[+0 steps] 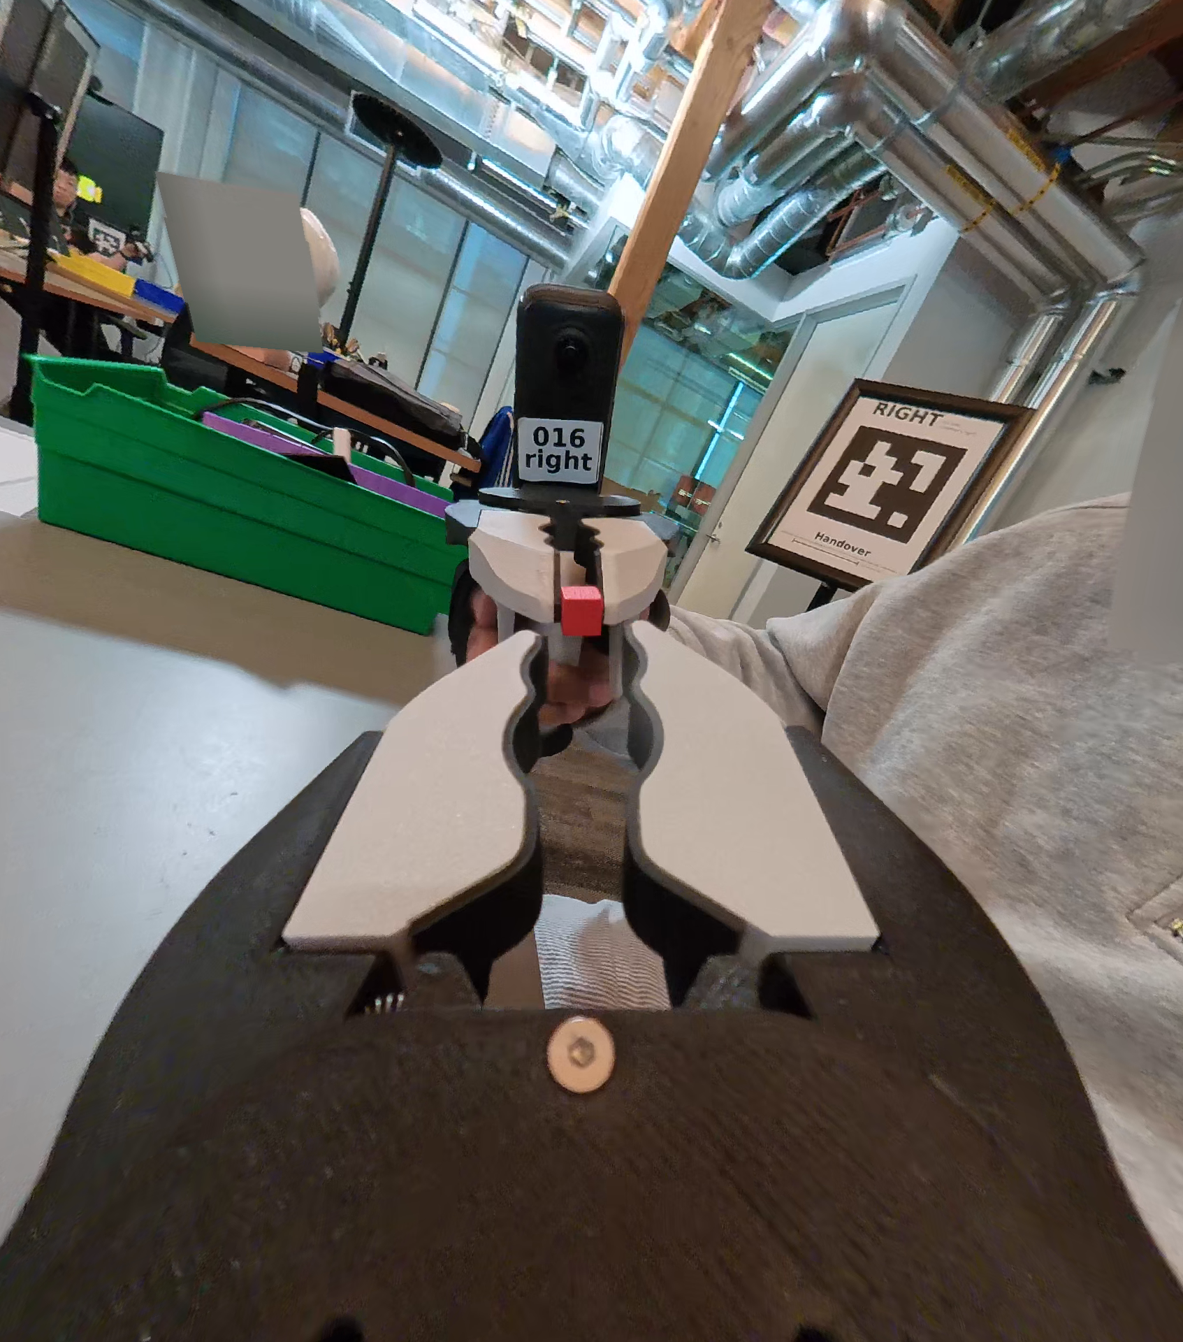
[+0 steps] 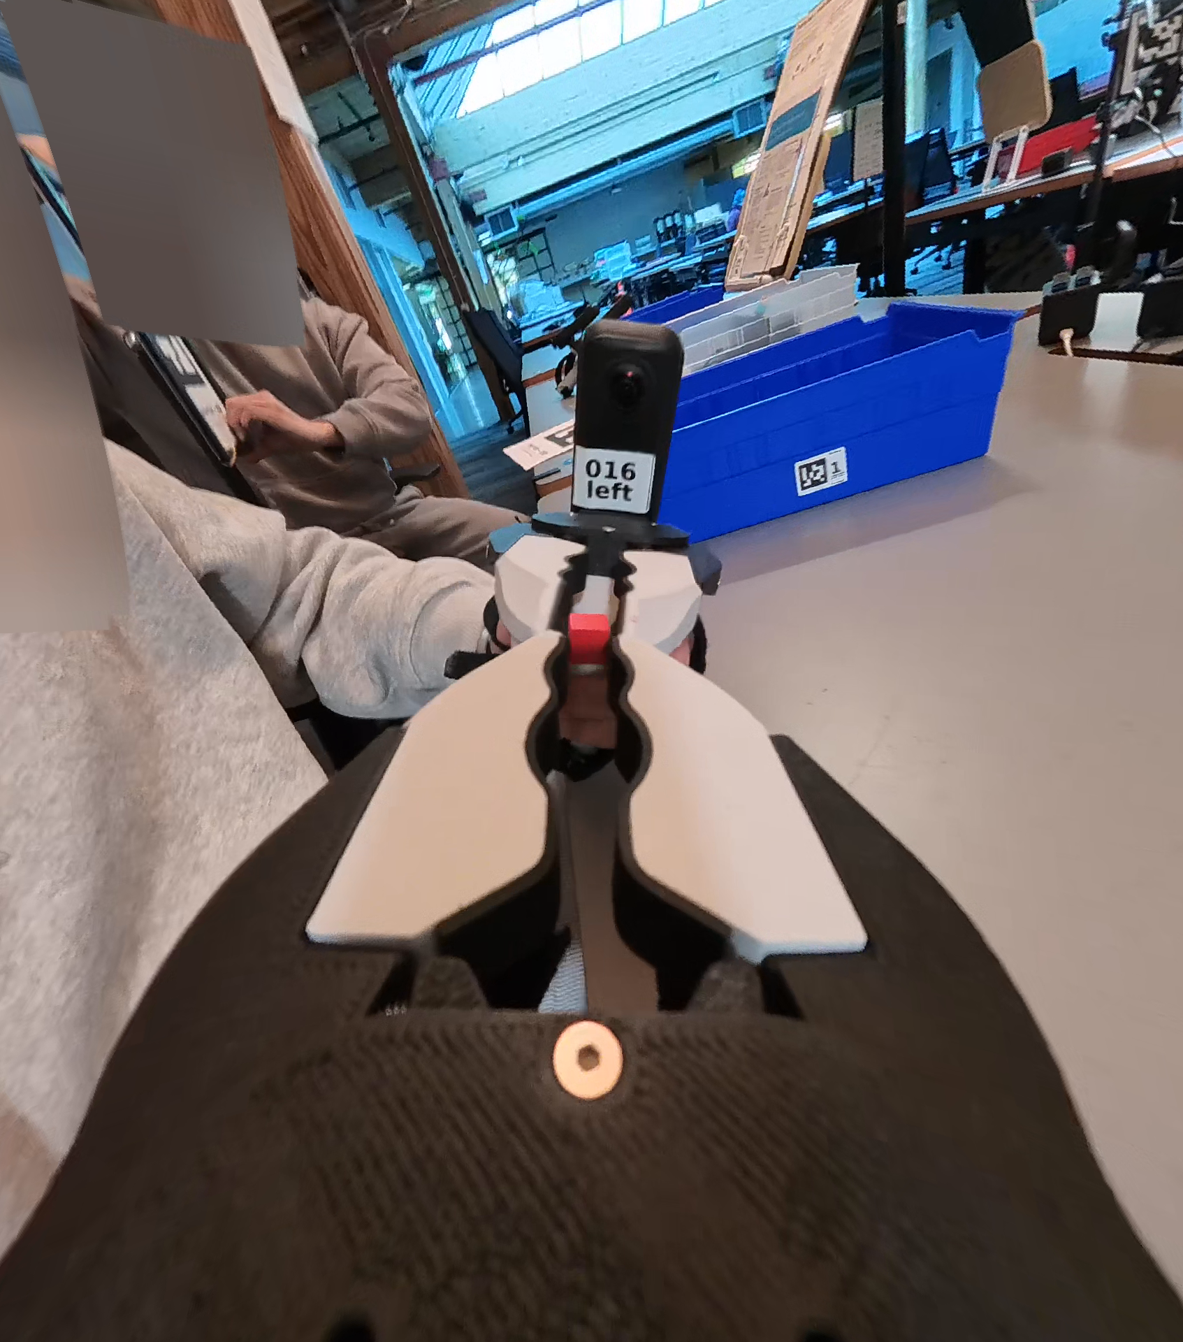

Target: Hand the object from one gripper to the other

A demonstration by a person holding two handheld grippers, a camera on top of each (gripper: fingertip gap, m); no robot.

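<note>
A small red cube (image 2: 588, 633) sits between the tips of my right gripper (image 2: 587, 645), which is shut on it and holds it above the table. In the left wrist view the cube (image 1: 581, 611) shows at the tip of the right gripper (image 1: 577, 581), which faces me. My left gripper (image 1: 584, 639) is open. Its tips are just short of the cube, a little below it, and do not touch it. The left gripper (image 2: 599, 595) also shows beyond the cube in the right wrist view, nose to nose with the right one.
A beige table (image 1: 102, 726) lies below both grippers. A green bin (image 1: 211, 494) stands on it on one side and a blue bin (image 2: 864, 407) on the other. A framed marker sign (image 1: 886, 479) stands behind. The person's grey sleeves (image 1: 973, 690) flank the grippers. Another person (image 2: 341, 436) sits nearby. My two grippers' fingertips are within a few centimetres of each other.
</note>
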